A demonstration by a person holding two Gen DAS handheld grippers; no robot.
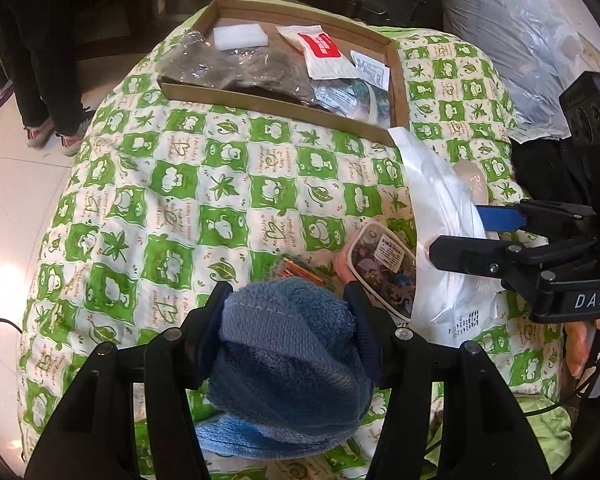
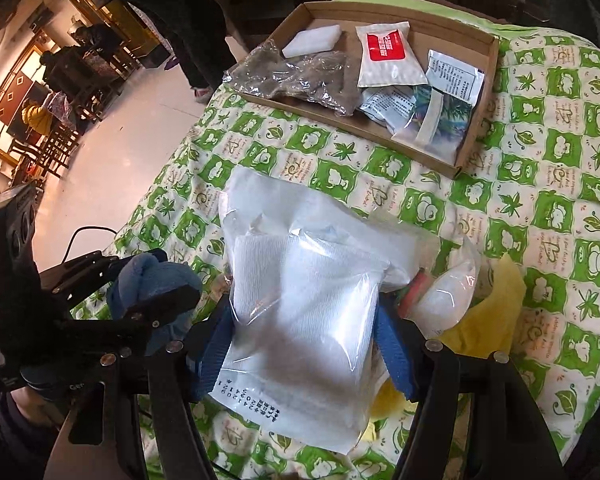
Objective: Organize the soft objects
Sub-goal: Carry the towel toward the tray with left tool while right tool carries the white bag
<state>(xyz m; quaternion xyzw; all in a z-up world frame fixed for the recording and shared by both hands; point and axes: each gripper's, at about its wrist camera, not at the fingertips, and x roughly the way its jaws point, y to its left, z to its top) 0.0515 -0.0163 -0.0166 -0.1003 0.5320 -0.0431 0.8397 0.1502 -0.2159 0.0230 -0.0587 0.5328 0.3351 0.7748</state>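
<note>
The left gripper (image 1: 288,332) is clamped on a rolled blue towel (image 1: 292,364), held above the green checked quilt (image 1: 180,200); the right gripper (image 2: 304,344) grips a clear bag of white cloth (image 2: 304,296) between its 2 blue pads (image 2: 394,356); the cardboard tray (image 1: 398,76) at the quilt's far side holds a white sponge (image 1: 240,36), a red-labelled packet (image 1: 324,50) and other packets.
</note>
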